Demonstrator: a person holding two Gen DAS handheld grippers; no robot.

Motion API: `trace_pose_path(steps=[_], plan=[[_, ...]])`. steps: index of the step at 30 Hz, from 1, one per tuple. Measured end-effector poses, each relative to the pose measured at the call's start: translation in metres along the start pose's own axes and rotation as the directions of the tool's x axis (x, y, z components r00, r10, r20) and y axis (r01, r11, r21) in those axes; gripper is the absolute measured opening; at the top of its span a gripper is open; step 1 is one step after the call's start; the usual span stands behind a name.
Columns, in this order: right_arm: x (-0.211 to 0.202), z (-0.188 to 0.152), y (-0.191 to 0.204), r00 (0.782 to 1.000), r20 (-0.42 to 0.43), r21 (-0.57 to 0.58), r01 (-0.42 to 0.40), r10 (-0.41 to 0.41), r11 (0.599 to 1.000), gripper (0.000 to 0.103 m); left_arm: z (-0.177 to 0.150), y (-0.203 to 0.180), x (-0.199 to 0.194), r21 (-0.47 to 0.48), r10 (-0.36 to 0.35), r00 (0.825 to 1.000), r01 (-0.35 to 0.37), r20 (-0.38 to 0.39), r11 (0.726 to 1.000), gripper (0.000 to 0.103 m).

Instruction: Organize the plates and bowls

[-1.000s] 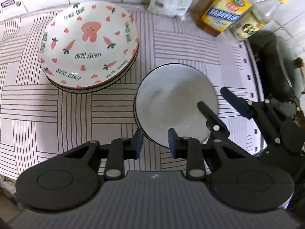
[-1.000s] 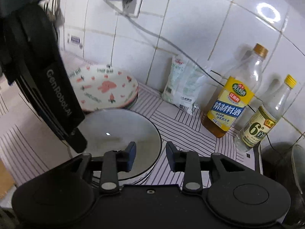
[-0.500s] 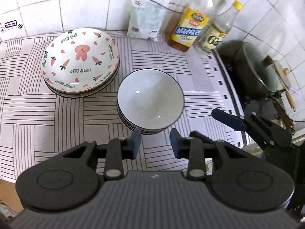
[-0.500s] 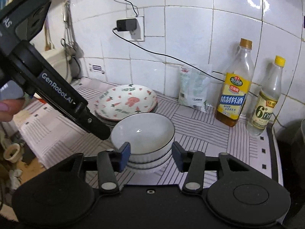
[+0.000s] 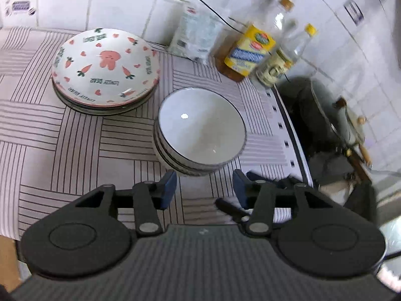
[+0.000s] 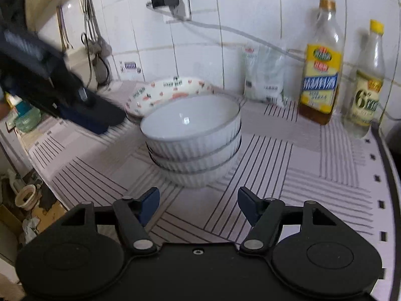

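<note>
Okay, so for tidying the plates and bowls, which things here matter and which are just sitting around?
Job:
- stack of white bowls
- stack of carrot-print plates

Just there:
- yellow-label bottle
- vinegar bottle
- white bag
- pot
- wall plug

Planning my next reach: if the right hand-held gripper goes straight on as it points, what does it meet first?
Probably the stack of white bowls, dead ahead of the right hand-held gripper, whose opening jaws are empty; bare counter lies between.

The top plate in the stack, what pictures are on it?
Pink bunny, carrots and hearts on the white top plate, clearest in the left wrist view.
</note>
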State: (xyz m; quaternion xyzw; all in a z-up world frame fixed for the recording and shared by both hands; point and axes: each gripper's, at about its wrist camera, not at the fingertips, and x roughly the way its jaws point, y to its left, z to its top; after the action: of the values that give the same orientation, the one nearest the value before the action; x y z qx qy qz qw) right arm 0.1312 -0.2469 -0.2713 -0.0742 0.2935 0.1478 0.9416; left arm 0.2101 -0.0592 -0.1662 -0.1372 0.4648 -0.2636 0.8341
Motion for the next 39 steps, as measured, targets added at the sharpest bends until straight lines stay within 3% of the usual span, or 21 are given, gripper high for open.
trace_pose_path(steps=[4, 6, 7, 12, 17, 19, 21, 26, 39], plan=[[0.029, -0.004, 0.0, 1.0, -0.011, 0.004, 0.011, -0.011, 1.0, 0.074, 0.008, 0.018, 0.009, -0.073, -0.011, 1.0, 0.013, 0.023, 0.997, 0.057], [0.042, -0.004, -0.002, 1.0, -0.02, 0.02, 0.01, -0.009, 1.0, 0.081, 0.014, 0.027, 0.017, -0.109, 0.0, 1.0, 0.003, 0.03, 0.994, 0.059], [0.048, -0.003, -0.002, 1.0, -0.019, 0.022, 0.008, -0.008, 1.0, 0.089, 0.017, 0.031, 0.021, -0.12, -0.002, 0.999, 0.006, 0.033, 0.993, 0.063], [0.068, 0.004, -0.001, 1.0, 0.023, 0.007, -0.007, 0.006, 1.0, 0.094, 0.029, 0.053, 0.06, -0.183, -0.019, 1.0, 0.017, -0.01, 0.983, 0.066], [0.089, 0.009, 0.001, 0.999, 0.043, -0.047, -0.029, 0.031, 0.998, 0.095, 0.027, 0.063, 0.097, -0.175, -0.032, 0.998, 0.022, -0.057, 0.984, 0.061], [0.094, 0.01, 0.002, 0.998, 0.046, -0.053, -0.029, 0.031, 0.998, 0.097, 0.024, 0.064, 0.106, -0.178, -0.045, 0.997, 0.032, -0.068, 0.983, 0.05], [0.094, 0.012, 0.002, 0.998, 0.046, -0.051, -0.031, 0.033, 0.998, 0.097, 0.021, 0.065, 0.11, -0.185, -0.066, 0.996, 0.053, -0.062, 0.981, 0.046], [0.093, 0.011, 0.003, 0.999, 0.042, -0.058, -0.024, 0.026, 0.998, 0.097, 0.016, 0.062, 0.108, -0.176, -0.064, 0.997, 0.057, -0.036, 0.983, 0.046], [0.075, 0.008, 0.02, 0.996, 0.093, -0.073, 0.012, -0.005, 0.997, 0.097, 0.018, 0.043, 0.083, -0.049, -0.032, 0.997, 0.029, -0.071, 0.998, 0.046]])
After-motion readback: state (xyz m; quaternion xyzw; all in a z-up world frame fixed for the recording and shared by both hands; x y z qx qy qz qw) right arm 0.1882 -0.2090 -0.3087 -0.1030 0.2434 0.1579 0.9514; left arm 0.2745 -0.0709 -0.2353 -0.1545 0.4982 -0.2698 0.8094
